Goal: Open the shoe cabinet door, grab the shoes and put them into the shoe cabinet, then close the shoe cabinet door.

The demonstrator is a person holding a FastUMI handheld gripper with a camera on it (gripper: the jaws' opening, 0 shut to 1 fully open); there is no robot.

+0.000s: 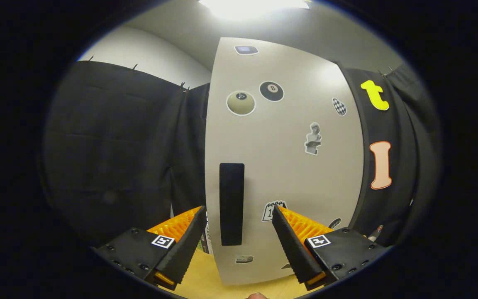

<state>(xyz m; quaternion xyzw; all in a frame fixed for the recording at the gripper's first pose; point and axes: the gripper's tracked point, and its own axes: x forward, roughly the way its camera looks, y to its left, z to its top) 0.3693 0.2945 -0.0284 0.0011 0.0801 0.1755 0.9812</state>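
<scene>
The shoe cabinet's white door [288, 166] stands upright just ahead of me, shut as far as I can tell, with several stickers on it. A tall black handle [231, 203] runs down its left side. My gripper [239, 216] is open, its orange and black fingers [183, 238] spread wide. The handle's lower half lies between the two fingers, a little beyond their tips. Nothing is held.
Black cloth walls hang to the left and right of the cabinet. A light wooden surface [206, 282] shows below the door, between my fingers. A bright ceiling lamp [251, 6] shines above.
</scene>
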